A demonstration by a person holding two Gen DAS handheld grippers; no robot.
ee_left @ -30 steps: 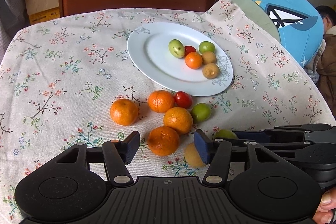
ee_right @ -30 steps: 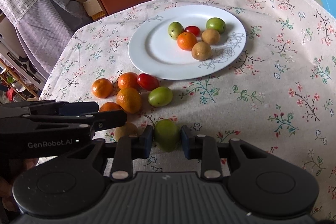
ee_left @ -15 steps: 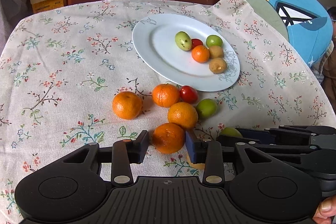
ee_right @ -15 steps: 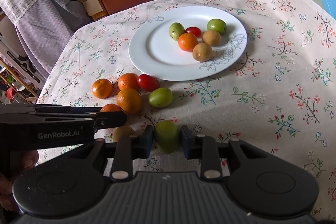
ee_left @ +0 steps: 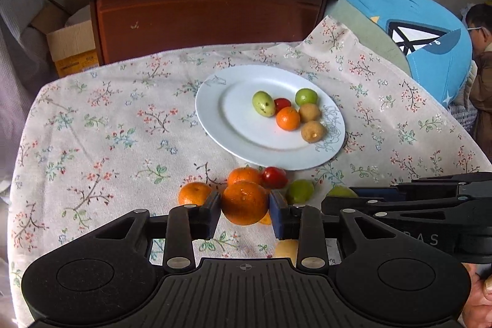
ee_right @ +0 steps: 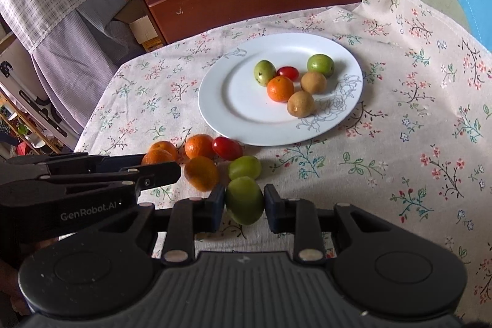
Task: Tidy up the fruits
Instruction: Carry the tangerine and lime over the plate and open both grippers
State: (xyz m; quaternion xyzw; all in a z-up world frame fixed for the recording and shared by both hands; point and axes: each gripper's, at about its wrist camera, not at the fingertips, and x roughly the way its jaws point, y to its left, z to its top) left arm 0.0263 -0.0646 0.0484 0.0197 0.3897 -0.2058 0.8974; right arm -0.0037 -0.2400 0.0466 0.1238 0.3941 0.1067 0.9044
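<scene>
My left gripper (ee_left: 245,209) has its jaws closing, and both pads press on an orange mandarin (ee_left: 244,200) held just above the floral tablecloth. My right gripper (ee_right: 244,203) is shut on a green fruit (ee_right: 244,199). It stands close beside the left one. A white plate (ee_left: 240,128) farther back holds two green fruits, a cherry tomato, a small mandarin and two brown kiwis. Loose on the cloth lie mandarins (ee_left: 193,193), a cherry tomato (ee_left: 273,176), a green fruit (ee_left: 299,191) and a yellowish fruit (ee_left: 286,248) under my left gripper.
A dark wooden cabinet (ee_left: 209,11) stands behind the table with green boxes on top. A cardboard box (ee_left: 72,46) sits at the back left and a blue cushion (ee_left: 399,20) at the back right. A person (ee_left: 481,57) is at the right edge.
My left gripper's jaws closed from wide apart onto a mandarin and rose a little with it. The right gripper stayed put with the green fruit in it.
</scene>
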